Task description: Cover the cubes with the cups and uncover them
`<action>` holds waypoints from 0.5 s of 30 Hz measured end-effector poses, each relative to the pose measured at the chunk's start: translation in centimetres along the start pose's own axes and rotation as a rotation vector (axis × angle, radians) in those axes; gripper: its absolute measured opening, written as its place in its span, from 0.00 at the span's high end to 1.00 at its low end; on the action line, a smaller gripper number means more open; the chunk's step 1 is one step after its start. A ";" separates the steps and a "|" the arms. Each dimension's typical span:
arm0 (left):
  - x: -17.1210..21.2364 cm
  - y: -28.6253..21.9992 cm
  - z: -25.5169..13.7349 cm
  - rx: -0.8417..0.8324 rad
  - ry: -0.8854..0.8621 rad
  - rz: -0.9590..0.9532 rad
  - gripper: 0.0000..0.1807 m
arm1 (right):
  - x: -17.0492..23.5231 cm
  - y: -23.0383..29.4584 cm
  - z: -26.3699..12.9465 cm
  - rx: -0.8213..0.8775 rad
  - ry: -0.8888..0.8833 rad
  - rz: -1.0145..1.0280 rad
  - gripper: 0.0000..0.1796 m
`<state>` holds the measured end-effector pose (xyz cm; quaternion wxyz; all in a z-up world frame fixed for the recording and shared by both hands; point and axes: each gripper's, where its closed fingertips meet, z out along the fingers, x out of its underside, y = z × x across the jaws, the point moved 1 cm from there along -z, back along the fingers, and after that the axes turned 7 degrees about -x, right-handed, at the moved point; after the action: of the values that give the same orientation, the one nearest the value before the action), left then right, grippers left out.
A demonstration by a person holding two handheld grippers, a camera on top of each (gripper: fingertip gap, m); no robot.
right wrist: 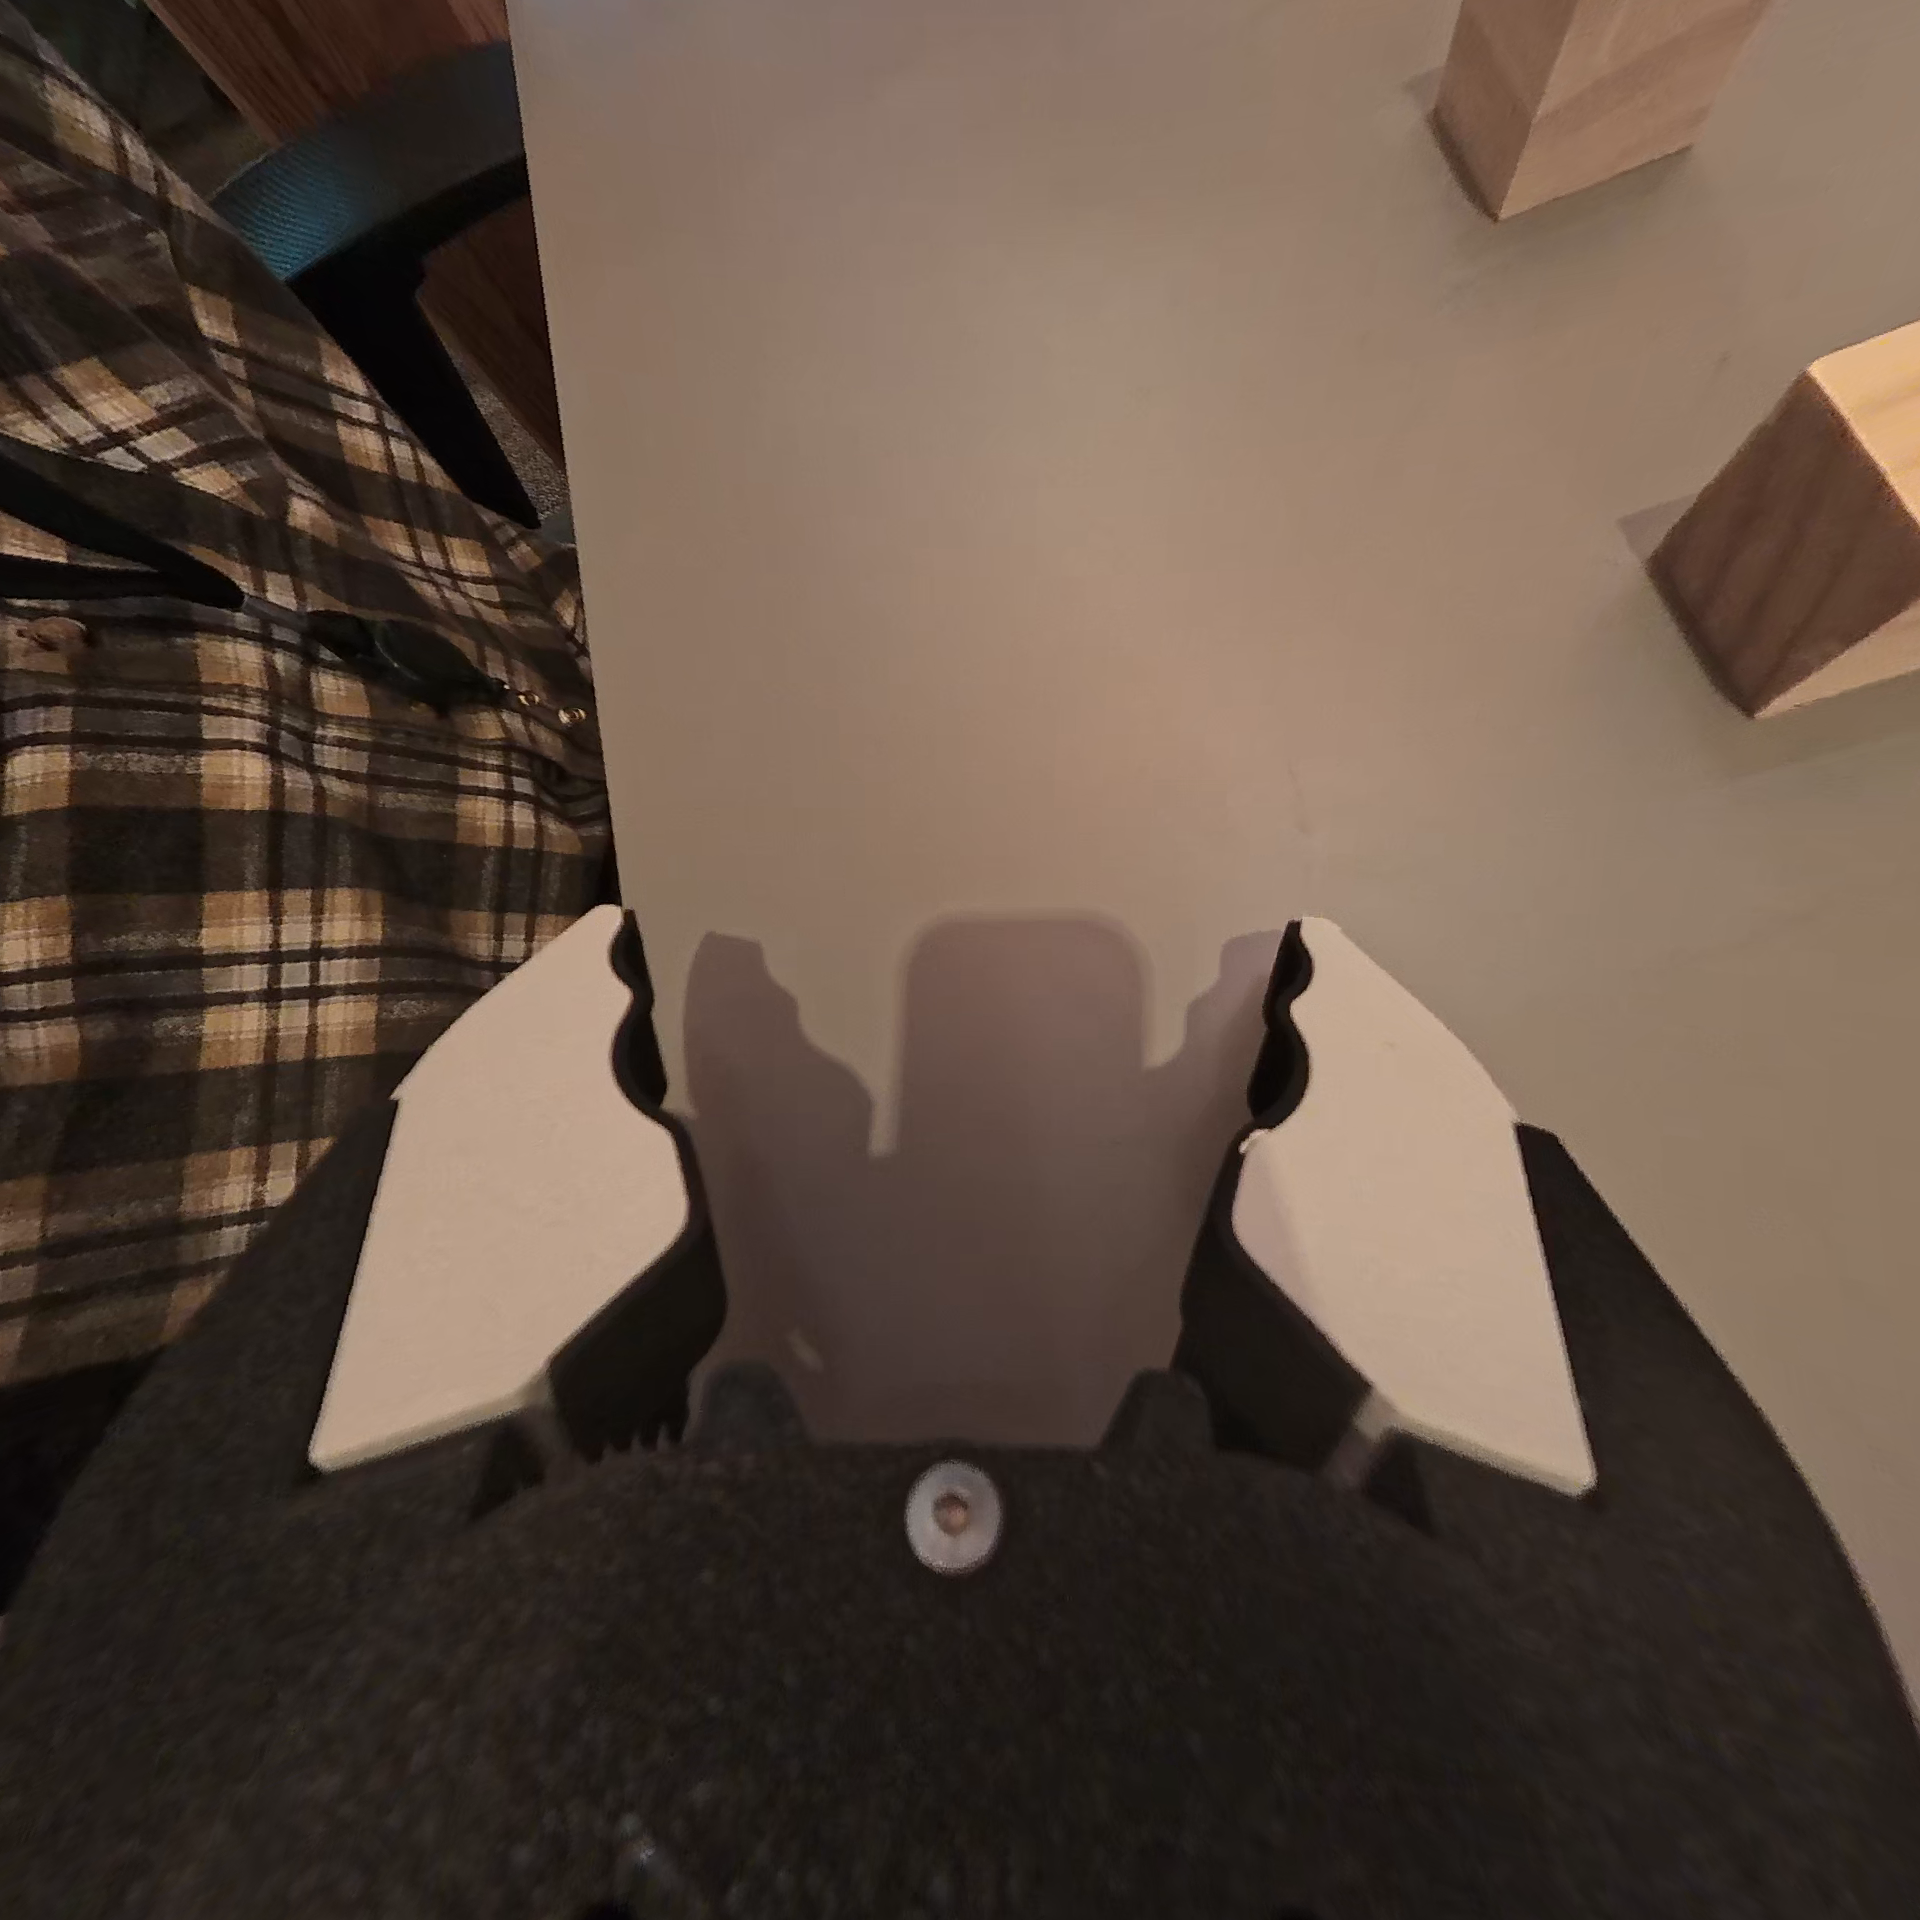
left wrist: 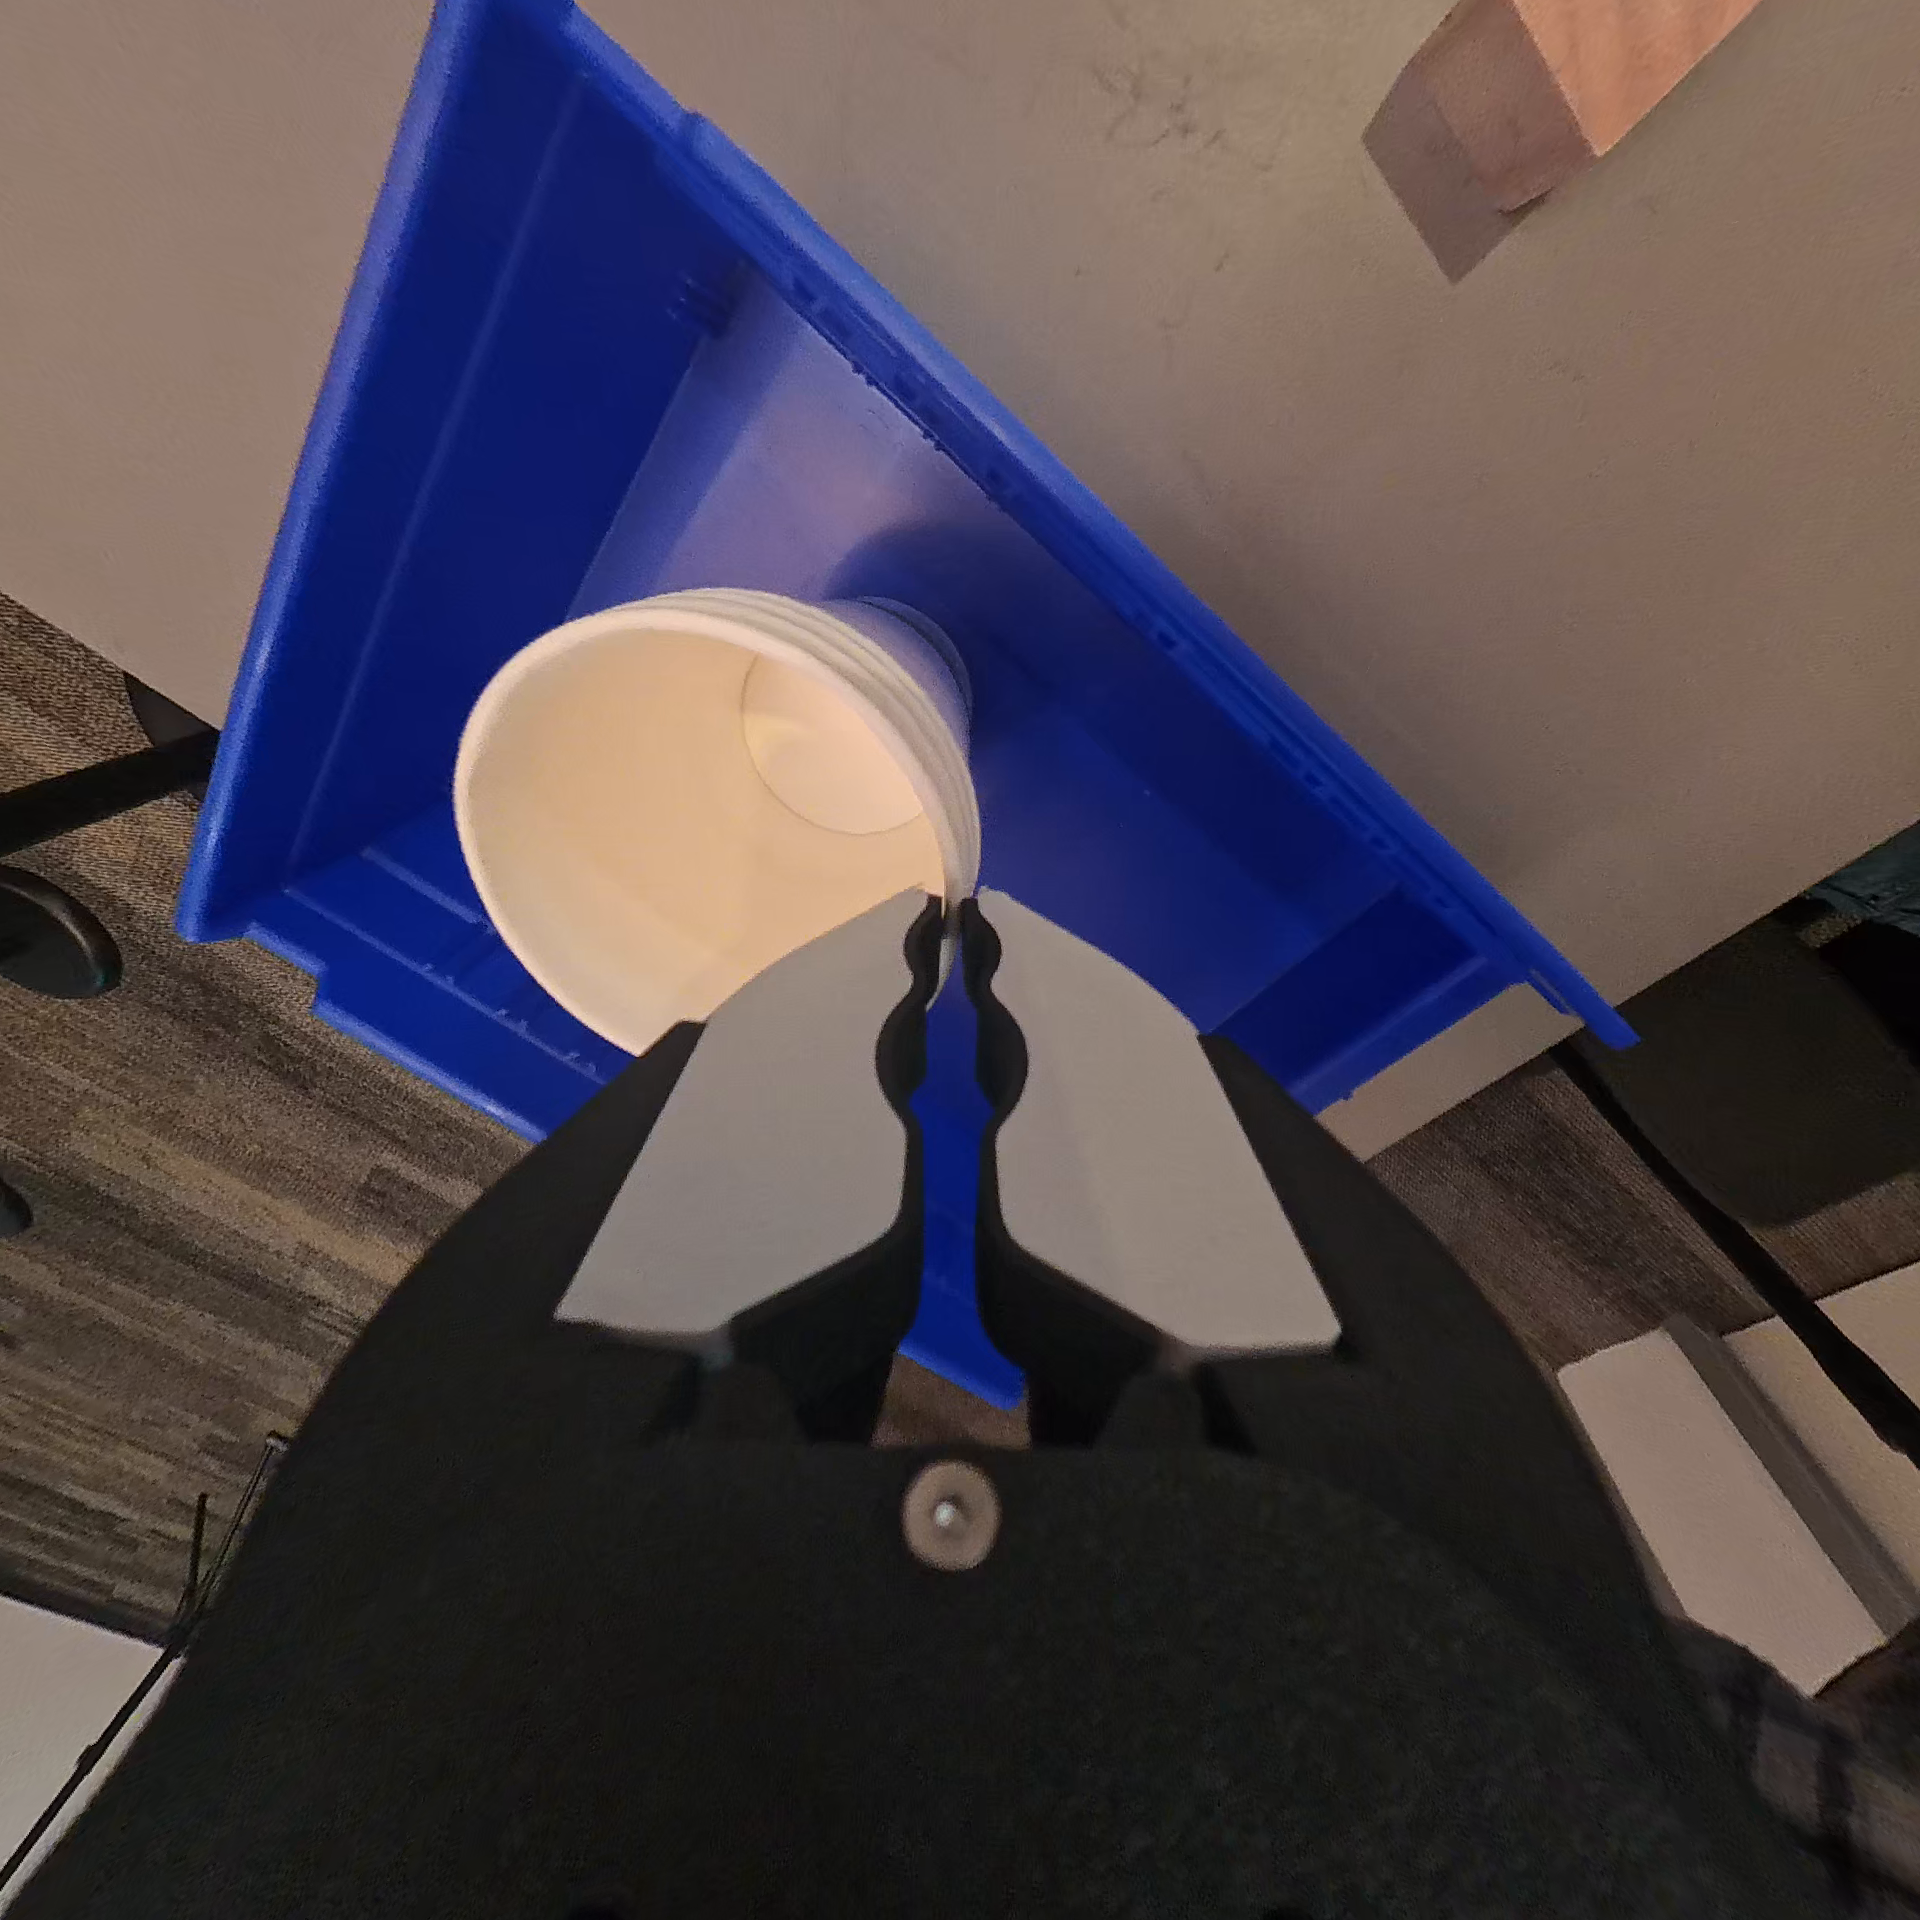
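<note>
We have the left gripper [left wrist: 948,914] clenched on the rim of a stack of paper cups [left wrist: 717,800], its two black fingertips pinching the white lip at the stack's near edge. The stack is tipped on its side toward us, so we look straight down into the cream inside of the top cup, with several rolled rims nested one behind another and a blue outer wall showing past them. It hangs over the blue plastic bin [left wrist: 436,436], an open tray that sits on the pale table [left wrist: 1351,520]; whether the base of the stack touches the bin floor we cannot tell. Up in the far right corner of the left wrist view a wooden cube [left wrist: 1507,145] rests on the table, well apart from the bin. Over on the other side, our right gripper [right wrist: 961,1018] stands wide apart and released, nothing between its fingers, hovering low over bare table with its shadow thrown on the surface ahead. Two more wooden cubes sit off to its right: the far cube [right wrist: 1558,114] near the top edge and the near cube [right wrist: 1808,551] at the right edge, both uncovered. On the left of that view we see a plaid shirt [right wrist: 260,727] beside the table edge.
</note>
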<state>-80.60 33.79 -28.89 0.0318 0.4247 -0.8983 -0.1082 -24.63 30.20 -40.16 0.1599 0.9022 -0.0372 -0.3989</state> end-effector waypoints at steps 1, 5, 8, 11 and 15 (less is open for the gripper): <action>0.0 0.1 -0.1 -0.005 0.001 -0.001 0.99 | 0.0 0.0 -0.1 0.001 -0.002 0.000 0.38; -0.2 0.2 -0.7 -0.006 -0.015 -0.021 0.99 | -0.1 0.1 -0.1 -0.002 -0.005 0.001 0.39; -0.2 0.3 -1.3 -0.009 -0.021 -0.029 0.99 | -0.1 0.1 0.1 -0.010 0.001 -0.001 0.39; 0.0 0.3 -1.6 -0.018 -0.008 -0.021 0.99 | -0.1 0.2 0.3 -0.019 0.004 -0.004 0.40; -0.1 0.4 -2.2 -0.043 -0.022 -0.019 0.98 | 0.0 0.2 0.4 -0.024 0.006 -0.003 0.41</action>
<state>-80.53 33.80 -26.67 0.0299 0.4312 -0.8920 -0.1323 -24.95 29.87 -40.35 0.1701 0.9014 -0.0305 -0.3971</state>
